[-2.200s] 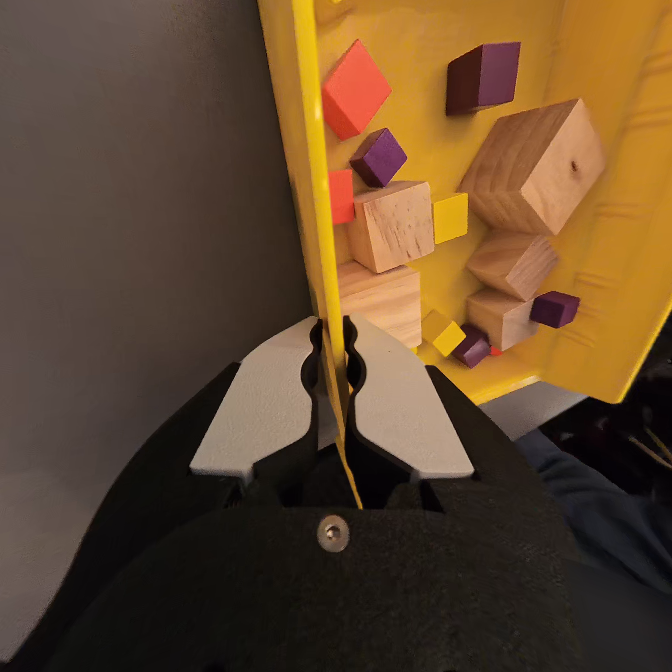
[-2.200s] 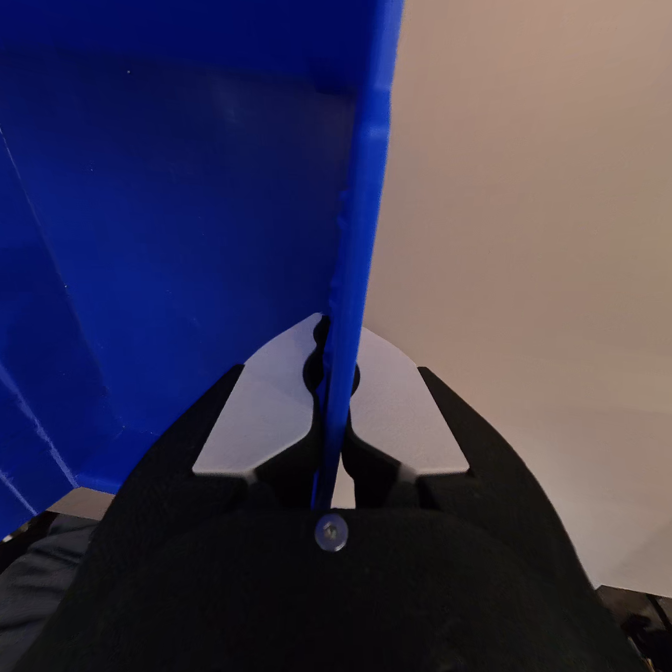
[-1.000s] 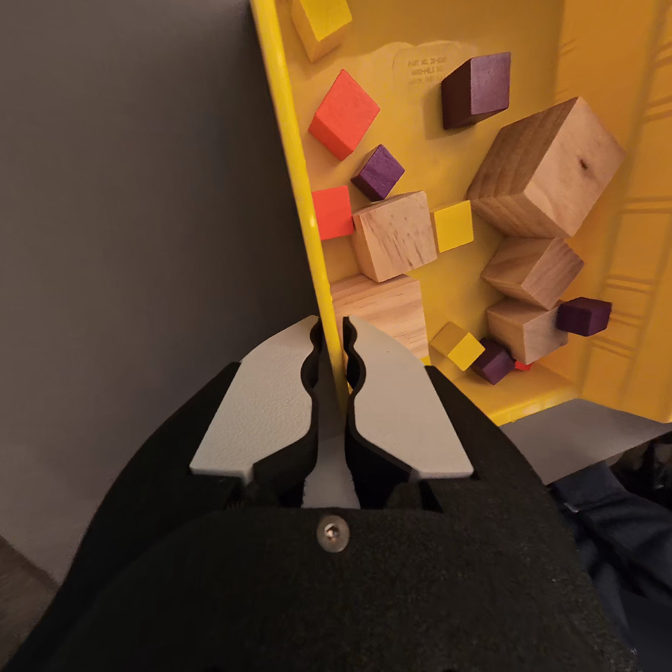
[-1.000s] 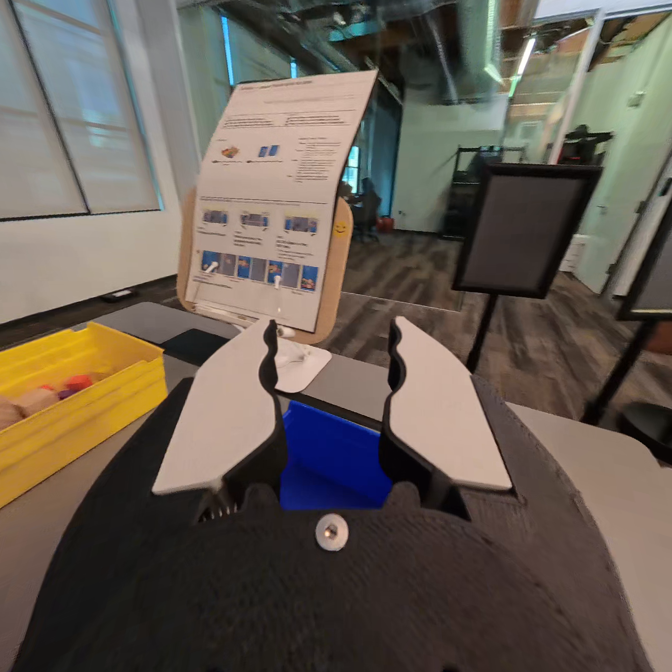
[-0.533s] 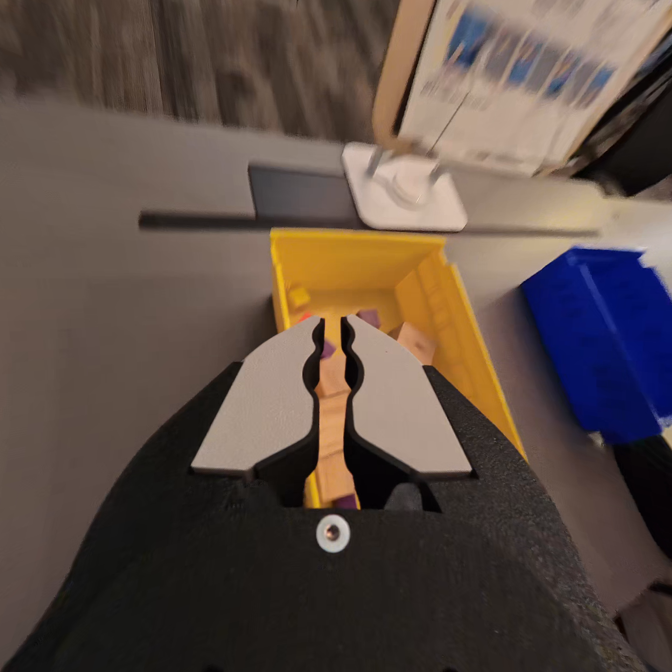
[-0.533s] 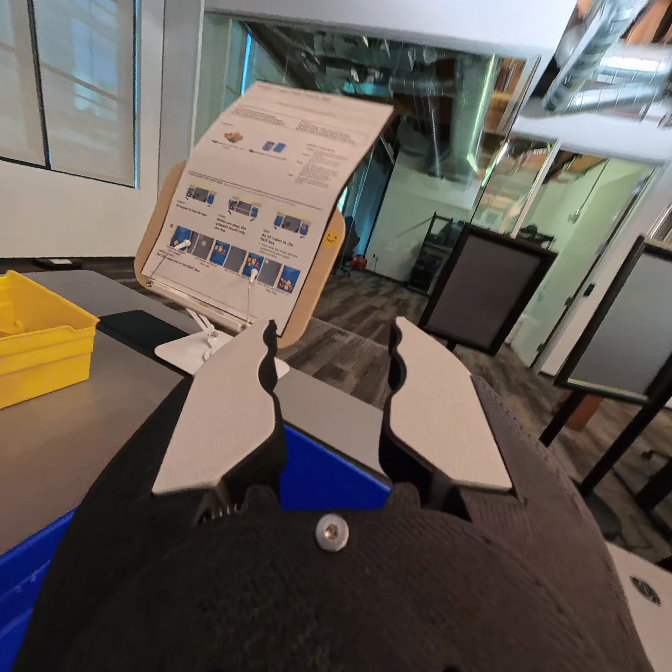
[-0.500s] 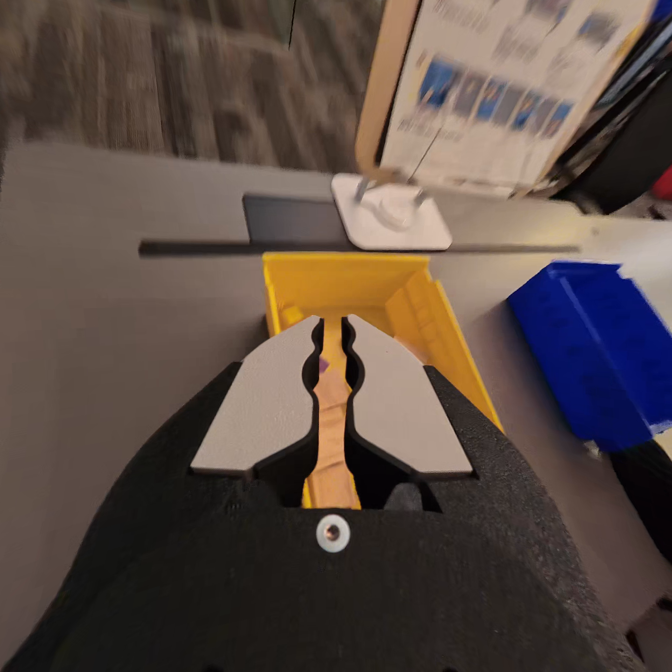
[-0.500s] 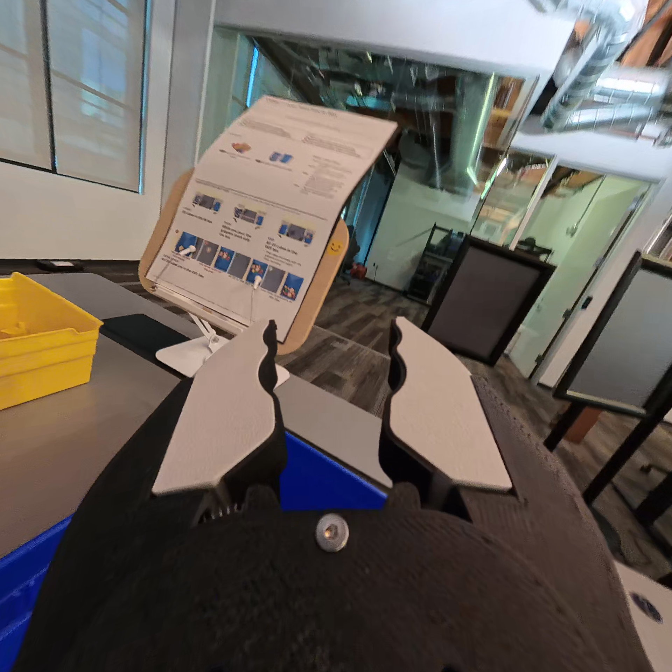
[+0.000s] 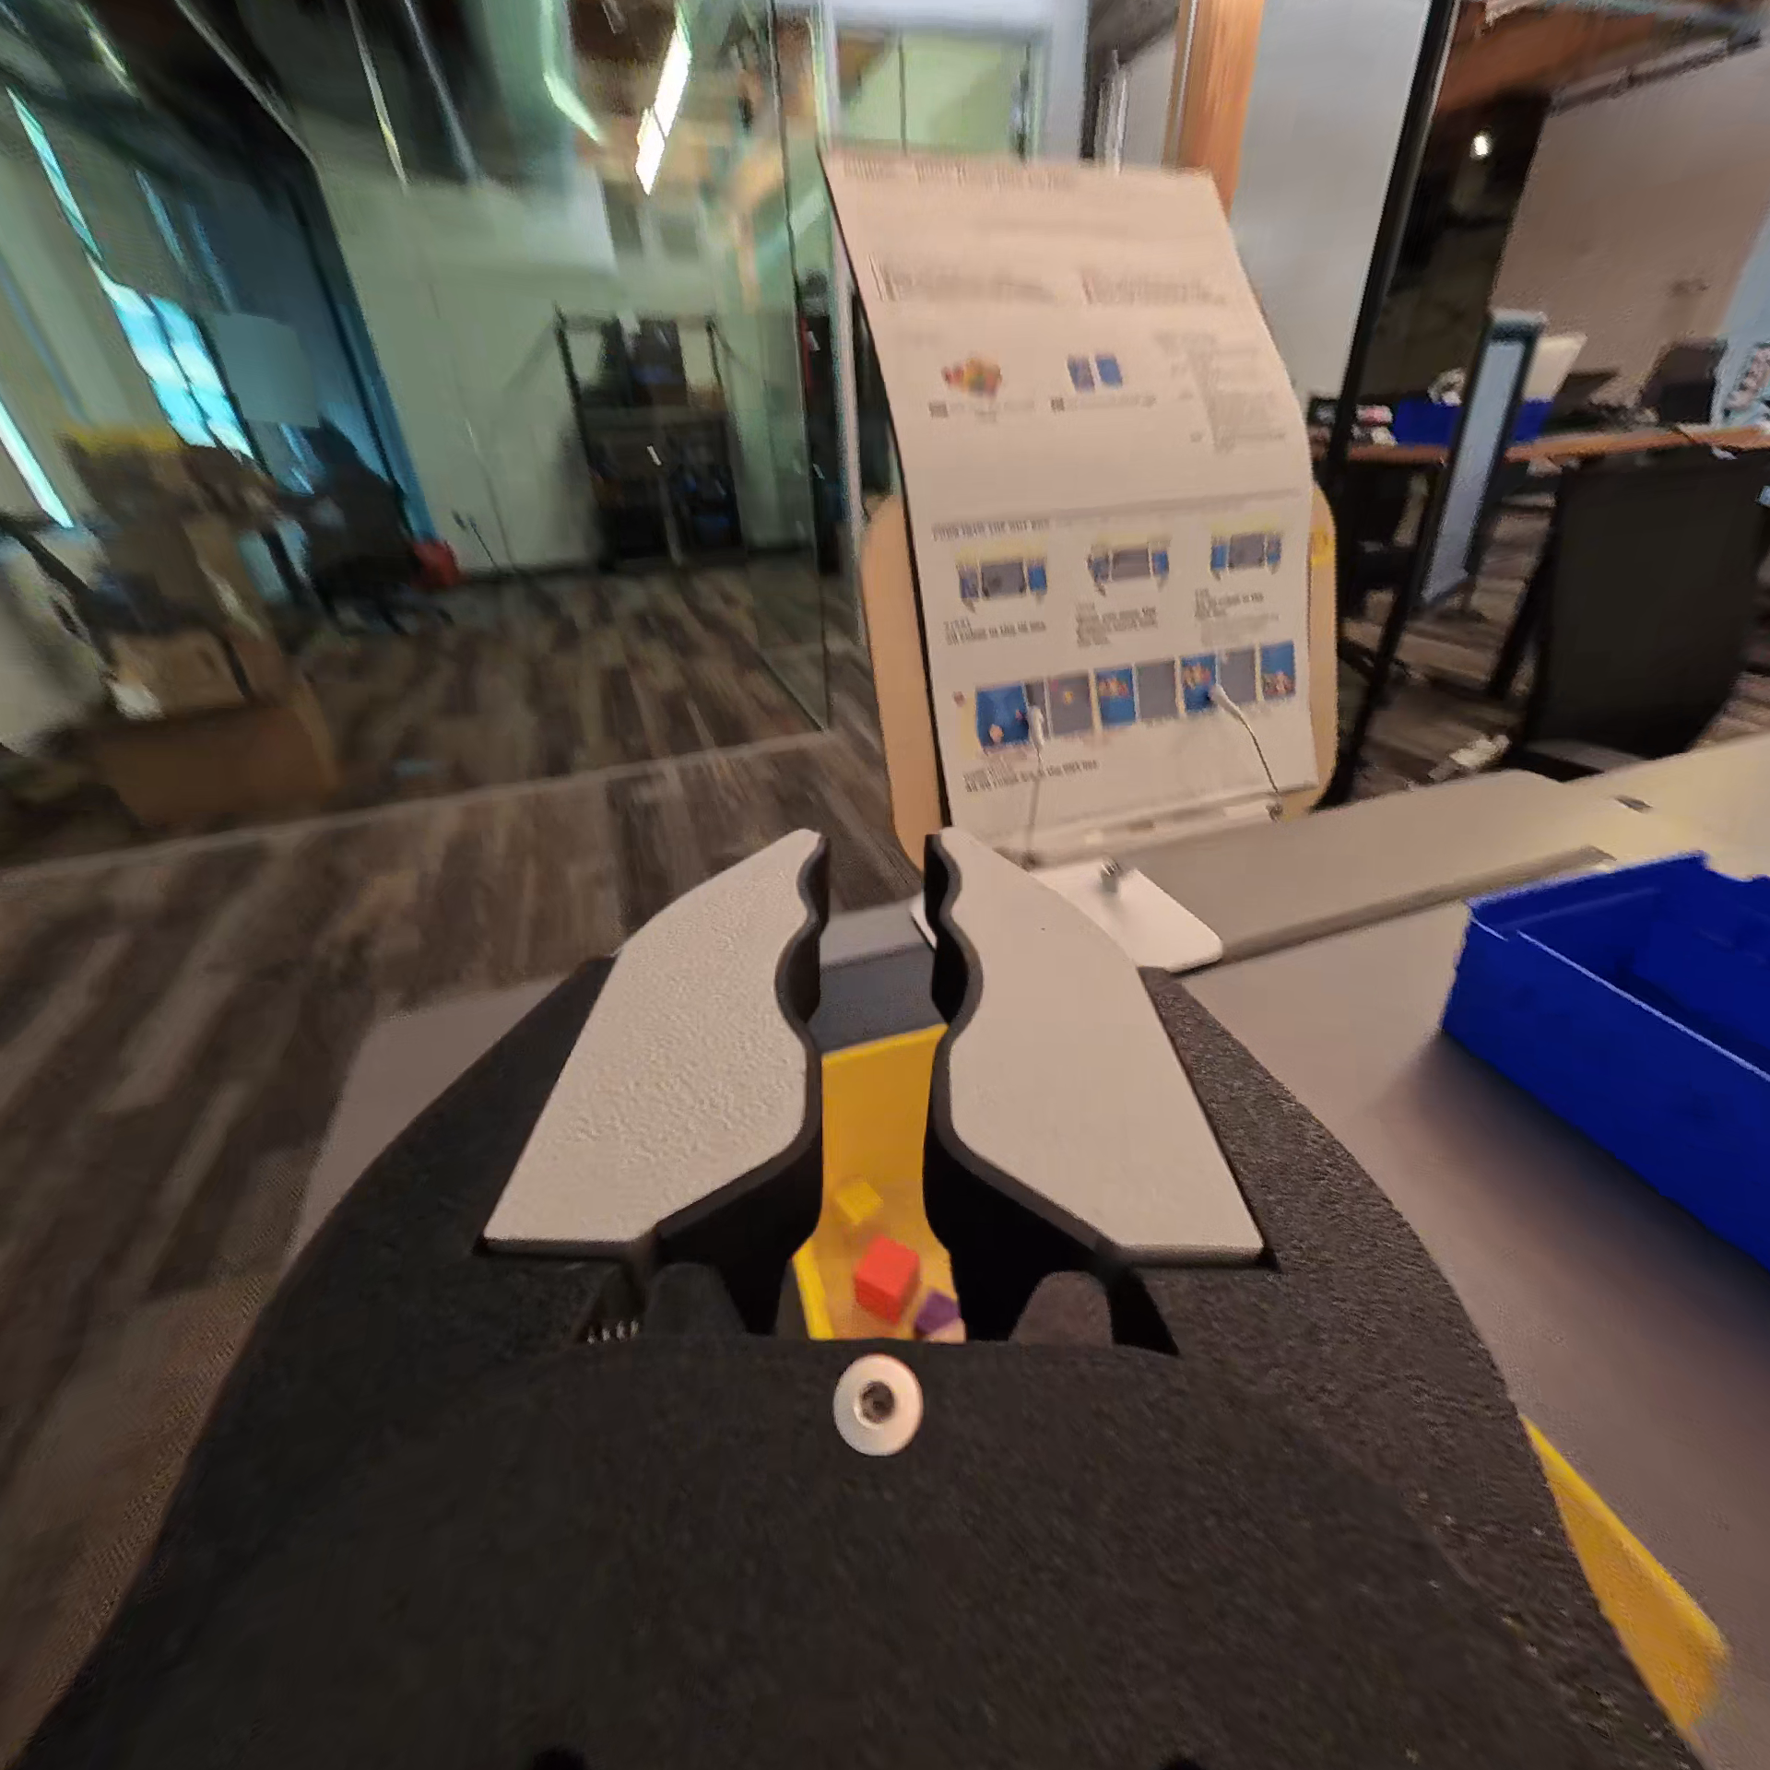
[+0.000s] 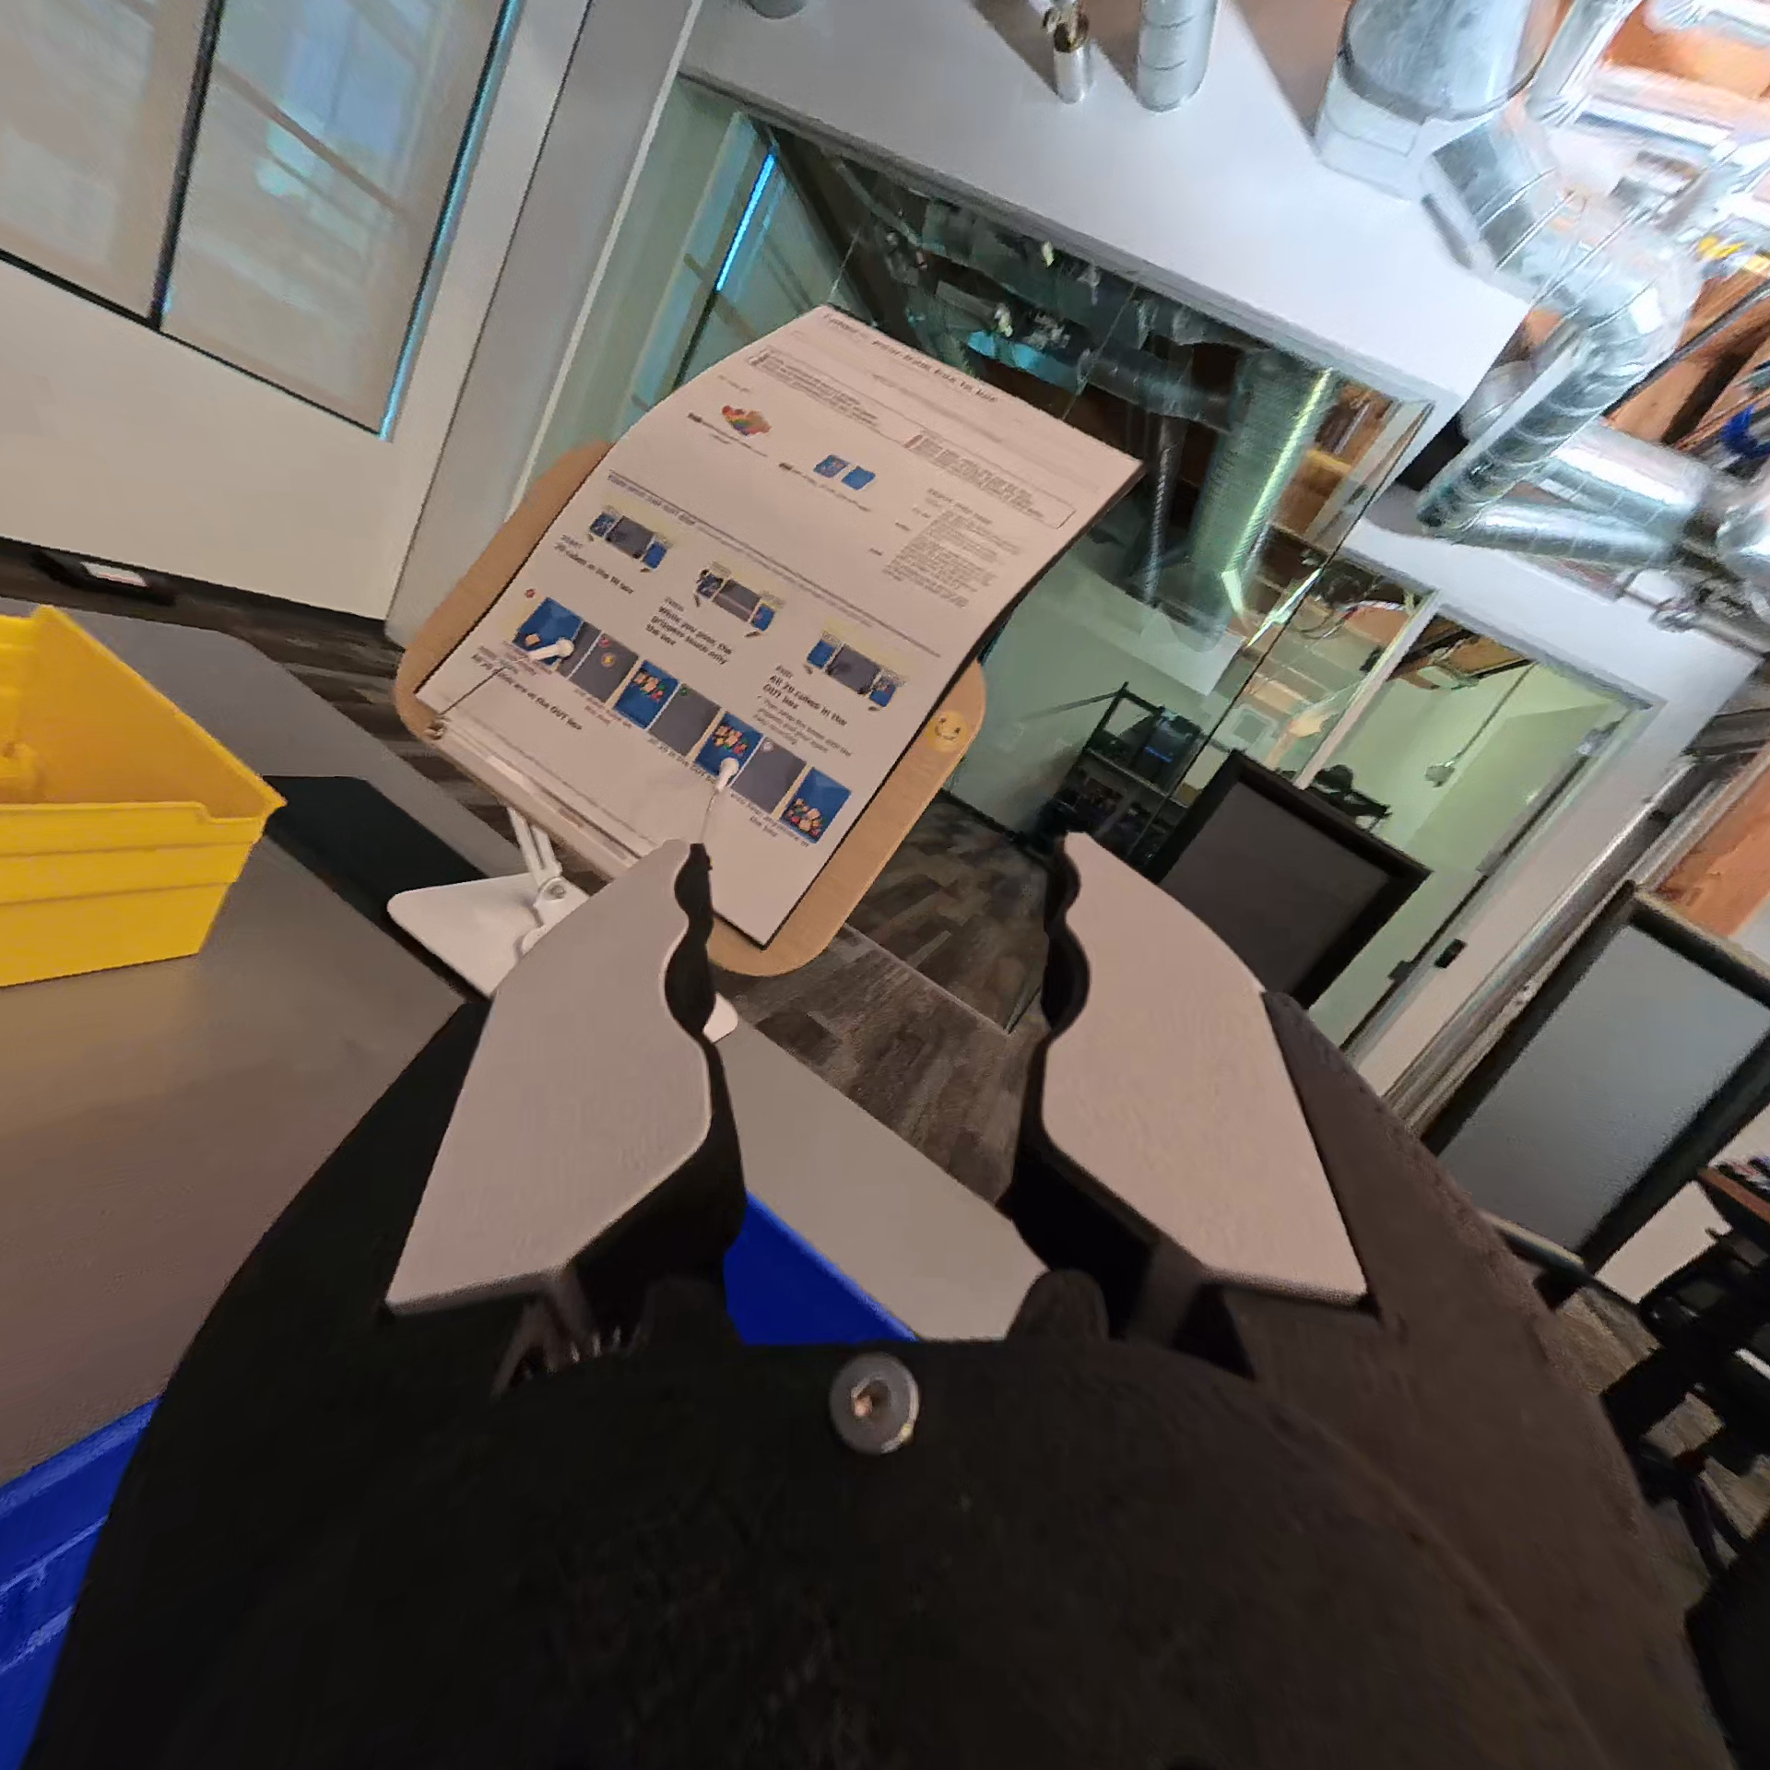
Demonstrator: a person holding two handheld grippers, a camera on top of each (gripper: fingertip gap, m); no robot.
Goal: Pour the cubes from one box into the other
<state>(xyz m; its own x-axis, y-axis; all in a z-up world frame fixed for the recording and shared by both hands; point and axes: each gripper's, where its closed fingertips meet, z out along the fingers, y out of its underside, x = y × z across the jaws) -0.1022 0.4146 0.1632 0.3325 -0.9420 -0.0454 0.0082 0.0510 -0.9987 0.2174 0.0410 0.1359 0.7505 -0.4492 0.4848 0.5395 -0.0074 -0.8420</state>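
Both grippers, left [image 9: 873,852] and right [image 10: 872,862], are released and hold nothing. Left one hovers above the yellow plastic box [image 9: 876,1082] with small coloured cubes [image 9: 886,1277]; the blue plastic box [image 9: 1619,1034] sits to the right of the yellow one.

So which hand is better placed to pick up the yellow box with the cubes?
Probably the left. The left gripper hangs right over the yellow box, cubes showing between its jaws; the right gripper is over the blue box.

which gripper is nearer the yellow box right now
Left. The left gripper hangs right over the yellow box, cubes showing between its fingers. The right gripper is over the blue box, apart from it.
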